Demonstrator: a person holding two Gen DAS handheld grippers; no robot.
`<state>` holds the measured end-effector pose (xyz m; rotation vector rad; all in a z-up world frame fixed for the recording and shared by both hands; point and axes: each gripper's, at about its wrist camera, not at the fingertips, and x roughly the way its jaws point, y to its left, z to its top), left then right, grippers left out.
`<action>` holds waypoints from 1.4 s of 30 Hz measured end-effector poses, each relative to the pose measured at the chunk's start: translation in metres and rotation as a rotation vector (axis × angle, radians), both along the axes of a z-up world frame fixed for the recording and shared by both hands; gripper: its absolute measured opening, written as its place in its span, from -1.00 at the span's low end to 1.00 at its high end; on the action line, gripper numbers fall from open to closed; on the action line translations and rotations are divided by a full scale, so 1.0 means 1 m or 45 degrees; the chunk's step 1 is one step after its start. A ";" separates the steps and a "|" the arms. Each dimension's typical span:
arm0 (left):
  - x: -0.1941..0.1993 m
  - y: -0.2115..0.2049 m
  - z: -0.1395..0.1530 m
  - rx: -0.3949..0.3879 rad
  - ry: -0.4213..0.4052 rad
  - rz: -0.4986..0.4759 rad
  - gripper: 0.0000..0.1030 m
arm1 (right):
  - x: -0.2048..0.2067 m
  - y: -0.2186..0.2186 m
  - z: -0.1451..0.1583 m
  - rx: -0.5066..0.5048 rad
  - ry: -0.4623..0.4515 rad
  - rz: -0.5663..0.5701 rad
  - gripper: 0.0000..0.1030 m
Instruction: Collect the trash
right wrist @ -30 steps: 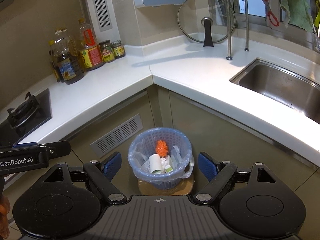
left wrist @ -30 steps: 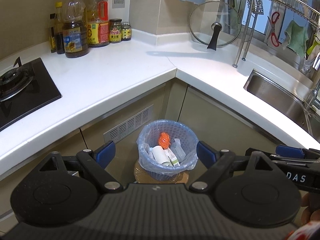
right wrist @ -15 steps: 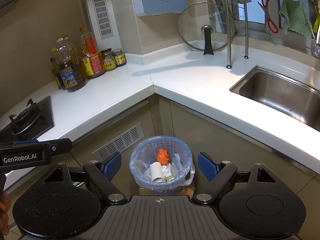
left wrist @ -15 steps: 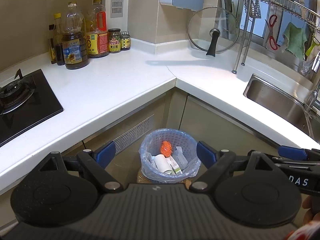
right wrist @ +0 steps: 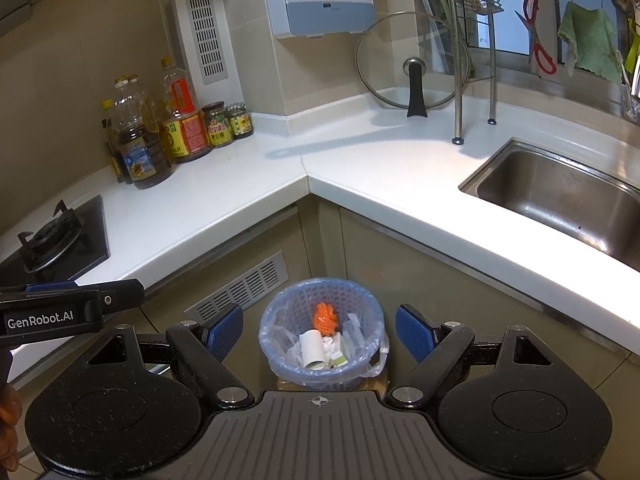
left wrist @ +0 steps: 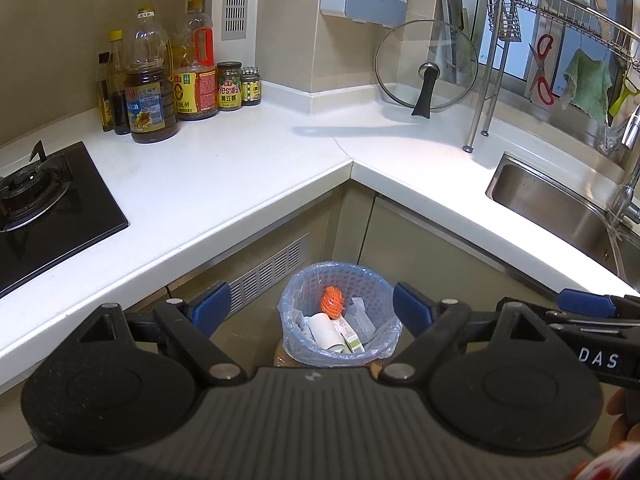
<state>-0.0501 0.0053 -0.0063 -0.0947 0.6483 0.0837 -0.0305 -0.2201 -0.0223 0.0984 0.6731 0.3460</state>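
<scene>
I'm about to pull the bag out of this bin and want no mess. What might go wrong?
The bag is thin and only folded over the bin rim; a one-sided pull may tear it or lift the light bin too. The roll and carton lie loose on top and may spill. Both grippers, left and right, are open.

Both views rise and pull back from the trash bin [left wrist: 340, 316]. In the left wrist view it sits lower in the frame and looks smaller between the fingers, while more wall shows above the counter [left wrist: 240, 168]. The right wrist view shifts the same way.
</scene>
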 end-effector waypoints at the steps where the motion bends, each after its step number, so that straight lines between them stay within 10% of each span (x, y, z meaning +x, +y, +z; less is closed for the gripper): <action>1: 0.000 0.000 0.000 0.000 -0.001 0.000 0.69 | 0.000 0.000 0.000 0.000 -0.001 0.000 0.61; 42: 0.001 0.002 0.003 -0.004 -0.008 0.001 0.69 | 0.005 -0.002 0.001 0.001 -0.016 0.017 0.61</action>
